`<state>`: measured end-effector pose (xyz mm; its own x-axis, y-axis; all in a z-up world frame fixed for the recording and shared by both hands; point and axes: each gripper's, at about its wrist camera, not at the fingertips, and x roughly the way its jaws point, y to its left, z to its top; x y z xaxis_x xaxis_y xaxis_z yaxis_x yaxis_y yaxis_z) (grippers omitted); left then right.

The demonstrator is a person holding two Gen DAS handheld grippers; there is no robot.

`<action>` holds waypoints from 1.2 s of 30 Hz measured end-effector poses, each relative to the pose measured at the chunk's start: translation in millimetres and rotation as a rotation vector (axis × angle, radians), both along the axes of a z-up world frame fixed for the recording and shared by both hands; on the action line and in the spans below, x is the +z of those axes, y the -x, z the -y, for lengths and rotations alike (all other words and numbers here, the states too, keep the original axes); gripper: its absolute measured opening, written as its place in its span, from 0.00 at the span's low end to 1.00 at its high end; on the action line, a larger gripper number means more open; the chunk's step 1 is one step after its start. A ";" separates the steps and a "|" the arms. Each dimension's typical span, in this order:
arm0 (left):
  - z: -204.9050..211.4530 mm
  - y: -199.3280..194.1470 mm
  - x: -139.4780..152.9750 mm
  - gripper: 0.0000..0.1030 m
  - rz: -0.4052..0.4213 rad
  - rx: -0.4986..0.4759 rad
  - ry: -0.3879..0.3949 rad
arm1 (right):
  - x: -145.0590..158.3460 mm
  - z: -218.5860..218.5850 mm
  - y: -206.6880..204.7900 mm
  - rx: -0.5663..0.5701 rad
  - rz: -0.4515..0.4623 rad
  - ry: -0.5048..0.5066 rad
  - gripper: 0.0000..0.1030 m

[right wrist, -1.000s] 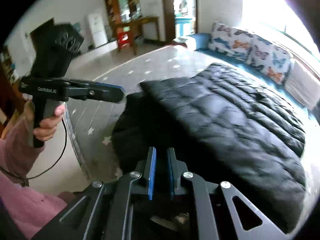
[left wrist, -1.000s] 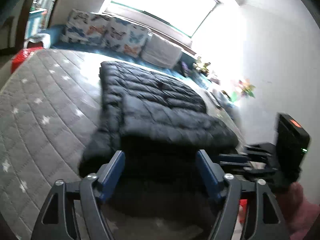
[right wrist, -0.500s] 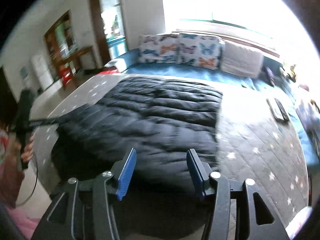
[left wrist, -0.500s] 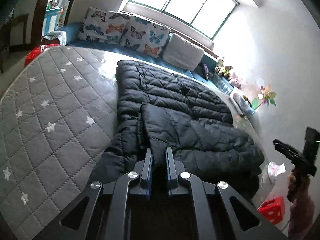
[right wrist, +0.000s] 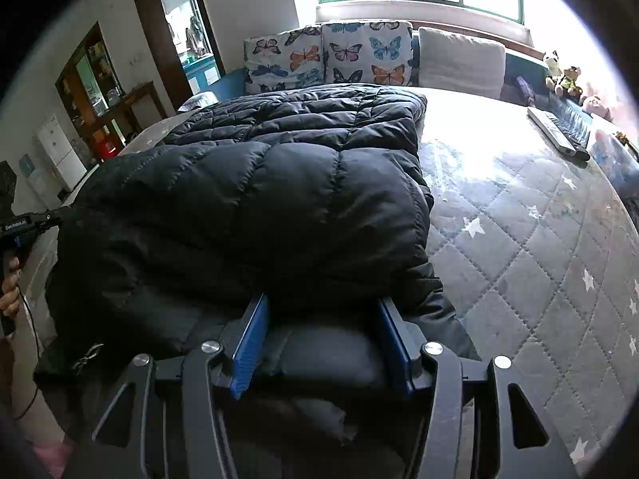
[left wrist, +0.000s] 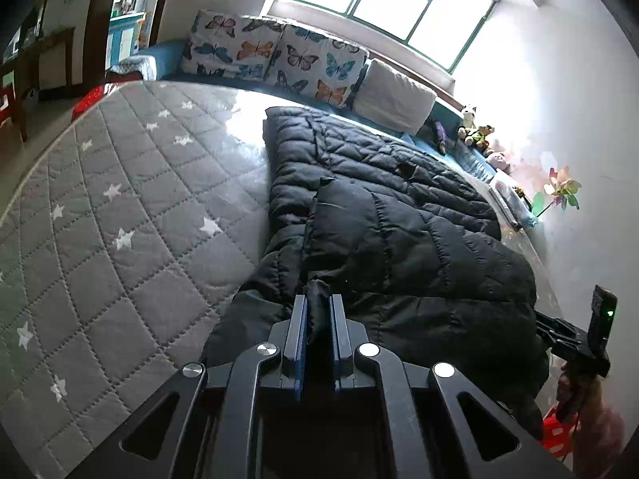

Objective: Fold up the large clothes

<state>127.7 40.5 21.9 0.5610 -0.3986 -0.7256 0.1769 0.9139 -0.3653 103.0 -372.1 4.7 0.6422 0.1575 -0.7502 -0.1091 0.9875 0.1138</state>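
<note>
A large black puffer jacket (left wrist: pixel 399 219) lies partly folded on a grey star-quilted mattress (left wrist: pixel 120 199). My left gripper (left wrist: pixel 318 299) is shut on a pinch of the jacket's near-left edge, and black fabric bulges between its blue pads. In the right wrist view the jacket (right wrist: pixel 259 199) fills the middle. My right gripper (right wrist: pixel 323 303) stands open at the near right hem, its jaws apart on either side of a padded section. The pads do not visibly squeeze it. Each view shows the other gripper at its edge, the right gripper (left wrist: pixel 575 339) and the left gripper (right wrist: pixel 28 223).
Butterfly pillows (right wrist: pixel 331 56) and a white pillow (right wrist: pixel 459 60) line the bed's far end under the window. Two remotes (right wrist: pixel 555 135) lie at the far right of the mattress (right wrist: pixel 539 259). Plush toys (left wrist: pixel 475 131) sit by the wall. A red stool (left wrist: pixel 555 435) stands on the floor.
My left gripper has shut on the jacket's edge and dropped closer to it. My right gripper has opened, swung across to the right side and come down over the hem.
</note>
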 end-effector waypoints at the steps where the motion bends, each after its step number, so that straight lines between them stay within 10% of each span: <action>1: -0.6 0.1 -0.6 0.09 -0.004 -0.001 -0.001 | 6.7 -1.2 -0.6 0.002 -0.008 0.015 0.58; 14: -31.7 18.9 54.6 0.13 0.047 0.068 -0.010 | 55.6 -23.0 -35.0 0.072 0.036 0.037 0.59; 20: 13.0 7.2 80.9 0.13 0.081 -0.089 0.010 | 35.9 -44.3 -53.2 0.102 -0.013 0.029 0.59; 27: 97.9 -34.1 66.2 0.13 0.019 -0.328 -0.015 | 32.7 -70.1 -56.9 0.158 -0.025 0.045 0.59; 36: 135.9 -65.5 29.1 0.13 -0.012 -0.381 -0.142 | 31.6 -96.6 -67.0 0.218 -0.031 0.081 0.59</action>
<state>193.2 -95.4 51.0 0.3835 -0.4717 -0.7940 0.5095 0.8251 -0.2441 170.0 -275.5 36.3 0.5762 0.2286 -0.7846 -0.3188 0.9469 0.0418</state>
